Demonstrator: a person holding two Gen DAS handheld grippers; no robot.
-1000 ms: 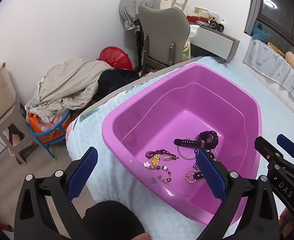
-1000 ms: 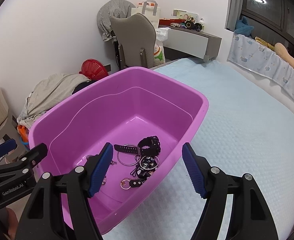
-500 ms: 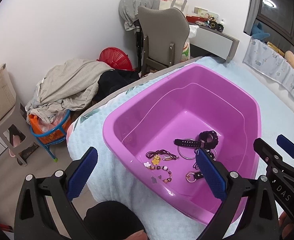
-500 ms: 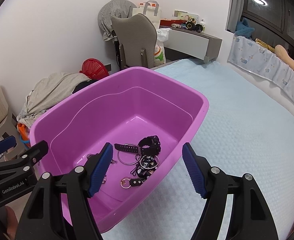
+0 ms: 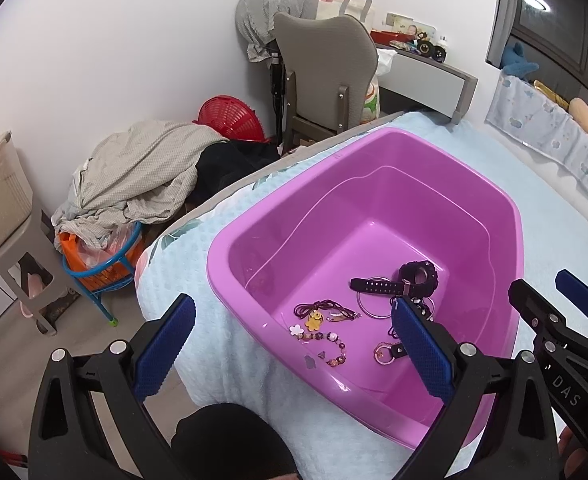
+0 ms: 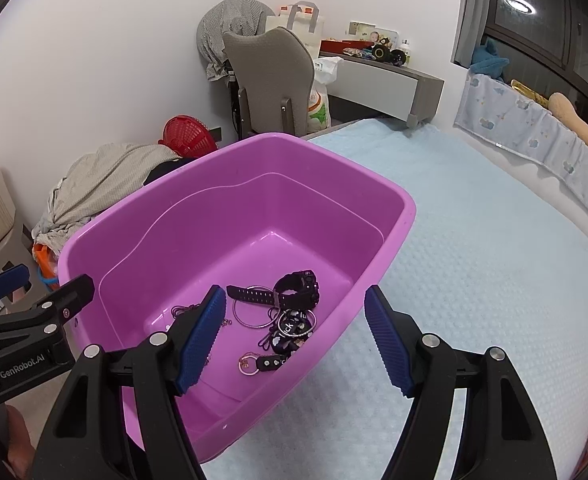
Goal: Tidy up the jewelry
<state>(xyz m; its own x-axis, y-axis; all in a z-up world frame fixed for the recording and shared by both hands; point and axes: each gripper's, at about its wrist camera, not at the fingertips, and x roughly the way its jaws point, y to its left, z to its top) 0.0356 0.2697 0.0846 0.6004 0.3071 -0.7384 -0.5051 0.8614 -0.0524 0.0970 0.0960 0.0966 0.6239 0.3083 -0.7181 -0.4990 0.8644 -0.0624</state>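
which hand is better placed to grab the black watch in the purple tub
Probably right. The right tongs hang open over the tub, with the black watch just beyond the tips. The left tongs straddle the tub's near rim, closer to the beaded bracelet.

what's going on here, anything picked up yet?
Nothing yet. A person holds a gripper in each hand over a purple tub that sits on a light blue bedspread. The left gripper and the right gripper are both open and empty. The jewelry lies loose on the tub floor: a black watch, a thin silver bangle, a beaded bracelet, a yellow flower charm and a small key ring.
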